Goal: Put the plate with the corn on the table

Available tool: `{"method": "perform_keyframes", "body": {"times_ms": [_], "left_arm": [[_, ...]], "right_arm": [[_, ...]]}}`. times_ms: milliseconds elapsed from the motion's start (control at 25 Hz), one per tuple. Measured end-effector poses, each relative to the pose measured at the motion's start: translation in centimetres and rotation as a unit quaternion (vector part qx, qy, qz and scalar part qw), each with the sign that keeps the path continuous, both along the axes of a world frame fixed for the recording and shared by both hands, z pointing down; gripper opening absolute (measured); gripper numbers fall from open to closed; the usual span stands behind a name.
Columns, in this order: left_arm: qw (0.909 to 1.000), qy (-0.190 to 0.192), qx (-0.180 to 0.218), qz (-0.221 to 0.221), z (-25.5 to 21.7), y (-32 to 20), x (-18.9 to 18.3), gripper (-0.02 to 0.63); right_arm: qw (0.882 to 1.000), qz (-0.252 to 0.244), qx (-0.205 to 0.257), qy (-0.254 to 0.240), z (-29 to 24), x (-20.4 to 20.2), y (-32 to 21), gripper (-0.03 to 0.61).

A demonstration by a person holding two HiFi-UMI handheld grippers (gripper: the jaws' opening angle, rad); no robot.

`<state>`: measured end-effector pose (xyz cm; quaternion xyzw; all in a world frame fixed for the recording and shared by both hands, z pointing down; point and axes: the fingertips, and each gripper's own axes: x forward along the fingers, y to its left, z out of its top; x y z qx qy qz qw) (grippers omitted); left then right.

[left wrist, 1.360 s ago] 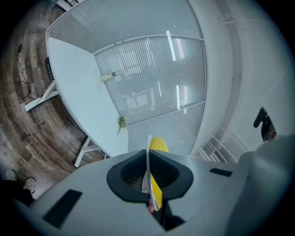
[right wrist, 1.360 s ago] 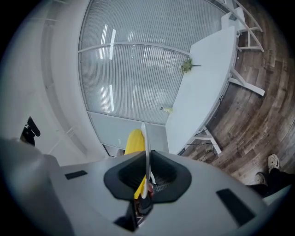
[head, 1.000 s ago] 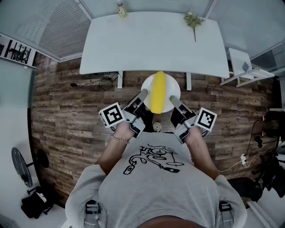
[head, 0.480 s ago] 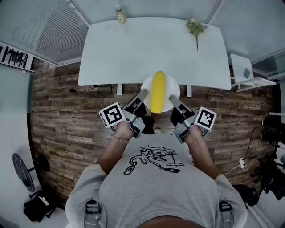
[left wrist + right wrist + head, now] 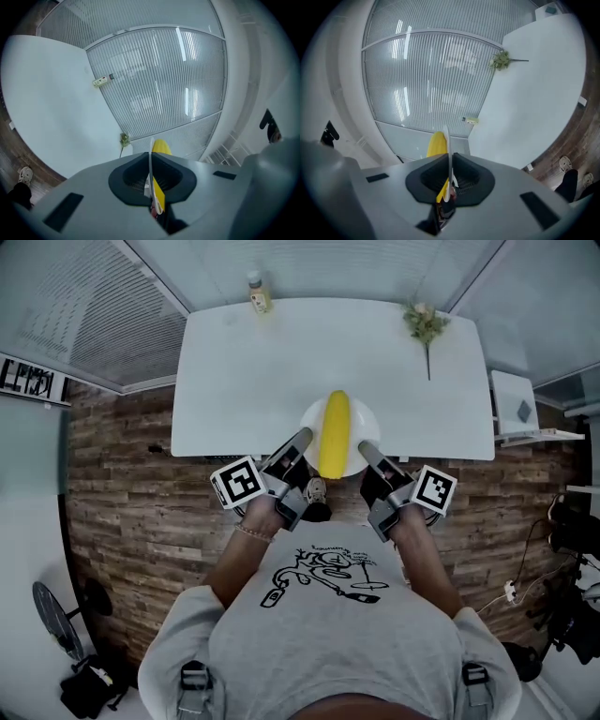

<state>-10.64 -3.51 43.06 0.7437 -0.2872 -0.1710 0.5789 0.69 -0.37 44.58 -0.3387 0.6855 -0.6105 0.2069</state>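
Since the earlier frames, the plate (image 5: 310,420) has been carried forward from above the wooden floor (image 5: 122,474) until most of it is seen over the near edge of the table (image 5: 281,352).

In the head view, the plate is held between both hand-held grippers. The left hand-held gripper (image 5: 302,438) is closed on the plate's left rim and the right hand-held gripper (image 5: 365,447) is closed on its right rim. The corn (image 5: 334,433) is laid lengthwise across the middle of the plate, pointing away from the person. Whether the plate touches the table cannot be told. A small bottle (image 5: 258,292) is stood at the table's far edge on the left, and a flower sprig (image 5: 425,326) is laid near the far right corner, both well apart from the plate. A shoe (image 5: 317,491) is seen on the floor just below the plate.

In the left gripper view, the jaws are pressed together on the thin white rim of the plate, which is seen edge-on between them, with the yellow corn beyond it. The table, bottle and flower sprig are seen to the left, with window blinds (image 5: 164,79) behind.

In the right gripper view, the jaws are likewise clamped on the plate's rim, seen edge-on, and the corn is seen just left of it. The table is spread to the right.
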Motion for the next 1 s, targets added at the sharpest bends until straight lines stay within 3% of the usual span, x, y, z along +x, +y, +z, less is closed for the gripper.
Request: {"method": "perform_keyframes", "body": {"times_ms": [320,600,1000], "left_arm": [[1.0000,0.004,0.001,0.007,0.2,-6.9,-1.7,0.026],[1.0000,0.003,-0.008,0.005,1.1,-8.9,-1.8,0.026],[1.0000,-0.006,-0.008,-0.001,0.9,-12.1,2.4,0.026]], "right_arm": [[1.000,0.007,-0.002,0.003,0.2,-1.8,-6.7,0.028],[1.000,0.001,-0.014,0.002,0.8,-1.9,-8.8,0.028],[1.000,-0.007,-0.018,0.000,1.0,2.3,-12.0,0.028]]}}
